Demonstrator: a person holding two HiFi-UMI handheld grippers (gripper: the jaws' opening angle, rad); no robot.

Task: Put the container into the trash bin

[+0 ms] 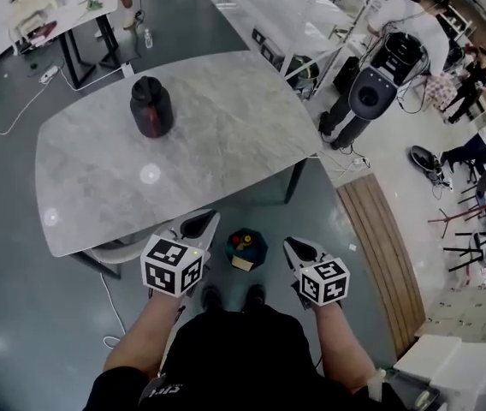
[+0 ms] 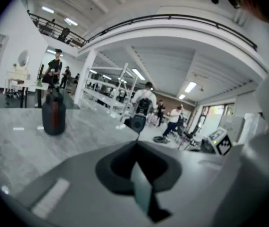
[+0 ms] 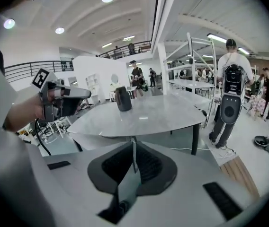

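Observation:
A dark container point(image 1: 151, 107) with a black lid stands upright on the far left part of the grey marble table point(image 1: 226, 144). It also shows in the left gripper view as the container point(image 2: 54, 113), and in the right gripper view as the container point(image 3: 123, 99). A small dark trash bin point(image 1: 245, 248) with bits inside sits on the floor below the table's near edge. My left gripper point(image 1: 202, 223) point(image 2: 137, 142) and right gripper point(image 1: 299, 248) point(image 3: 133, 144) are held up on either side of the bin. Both are shut and empty, well short of the container.
A person carrying a round black machine point(image 1: 371, 92) stands past the table's right corner. A wooden floor strip point(image 1: 388, 247) runs along the right. White shelving point(image 1: 303, 7) is behind the table, and cables point(image 1: 106, 298) lie on the floor. My shoes point(image 1: 231, 296) are beside the bin.

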